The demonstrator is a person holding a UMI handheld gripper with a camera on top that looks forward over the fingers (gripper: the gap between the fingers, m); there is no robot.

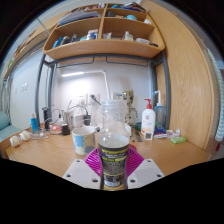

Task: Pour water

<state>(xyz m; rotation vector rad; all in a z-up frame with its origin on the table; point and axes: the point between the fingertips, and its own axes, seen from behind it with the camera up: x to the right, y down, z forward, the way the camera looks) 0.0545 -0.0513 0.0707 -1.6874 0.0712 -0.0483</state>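
My gripper (pixel 113 168) is shut on a clear bottle (pixel 114 150) with a dark label, held upright between the two pink pads (pixel 94 161). The bottle's white cap sits near the level of the countertop's far objects. Just beyond the fingers, slightly left, stands a pale blue-white cup (pixel 83 139) on the wooden table (pixel 50 155). Directly behind the held bottle stands a clear plastic jar (pixel 115 110); the bottle hides its lower part.
A white spray bottle with red top (pixel 148 119) and small items stand to the right. Jars and bottles (pixel 52 123) crowd the back left by the wall. Small white cups (pixel 16 140) sit far left. A wooden shelf (pixel 100 45) hangs overhead; a wooden panel (pixel 190 80) rises at right.
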